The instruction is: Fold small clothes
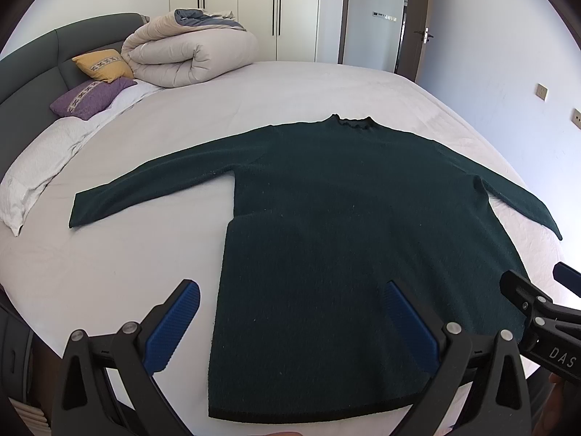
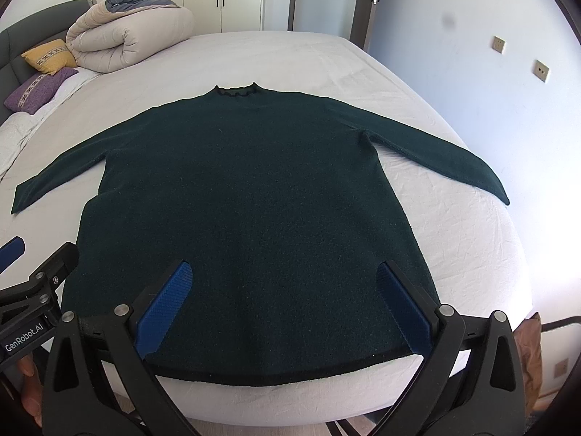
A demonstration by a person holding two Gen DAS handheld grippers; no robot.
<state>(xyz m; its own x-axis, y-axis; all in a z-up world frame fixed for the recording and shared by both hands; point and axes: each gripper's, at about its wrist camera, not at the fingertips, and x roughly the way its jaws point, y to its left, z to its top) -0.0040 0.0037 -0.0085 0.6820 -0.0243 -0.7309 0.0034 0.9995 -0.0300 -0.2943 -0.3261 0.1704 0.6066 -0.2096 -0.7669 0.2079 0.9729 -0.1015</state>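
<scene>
White sheets cover the big bed [image 1: 326, 83], and a dark green sweater [image 1: 345, 225] lies flat on it with both sleeves spread out wide and its bottom edge near the front of the bed. Both the left tongs [image 1: 290, 321] and the right tongs [image 2: 281, 303] are wide open above the sweater's bottom part, holding nothing. A rolled-up blanket [image 1: 189, 54] and two pillows sit far back by the headboard.

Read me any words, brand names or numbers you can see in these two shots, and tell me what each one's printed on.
"DAS": white letters on the black body of the right gripper, cut off by the frame edge in the left wrist view.
"GenRobot.AI": white letters on the black body of the left gripper, in the right wrist view.
The sweater shows no text.
</scene>
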